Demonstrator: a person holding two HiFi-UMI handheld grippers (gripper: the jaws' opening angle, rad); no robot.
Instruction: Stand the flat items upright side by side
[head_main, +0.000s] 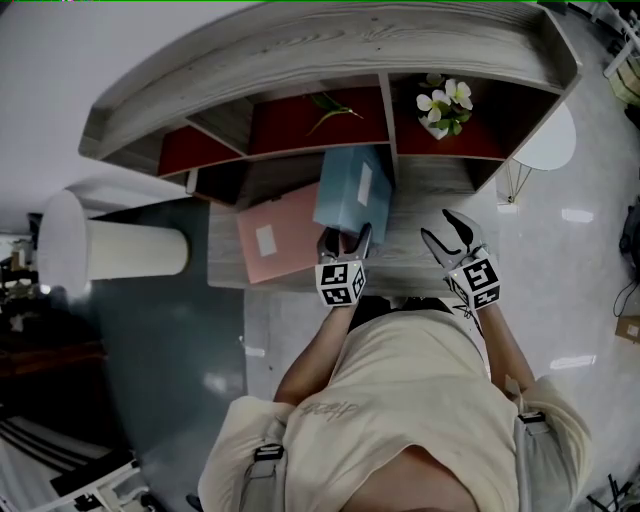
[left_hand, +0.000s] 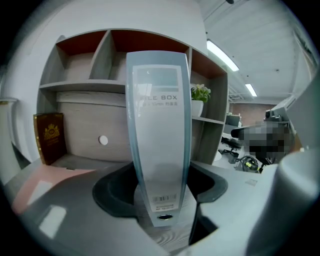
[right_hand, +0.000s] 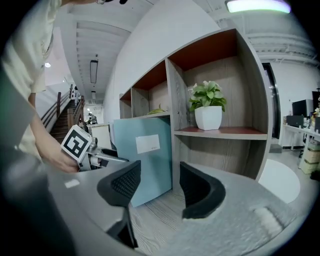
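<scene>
Pale blue file box stands on end on the wood-grain desk, in front of the upright divider btw the middle and right compartments of the shelf unit. L gripper has it by the spine. In the left gripper view the spine (printed "FILE BOX", w/ a barcode sticker low down) rises straight up btw the two black pads, which close on its narrow sides. Its broad face w/ a white label shows in the right gripper view.

Pink file box lies flat on the desk just left of the blue one, label side up. Whether the two touch I can't tell.

R gripper hovers over bare desk to the right of the blue box, jaws apart, nothing btw them, only desk surface seen through the gap.

Also there: a potted plant w/ white blooms in the right compartment, and a dark red book standing upright at the far left of the left gripper view.
</scene>
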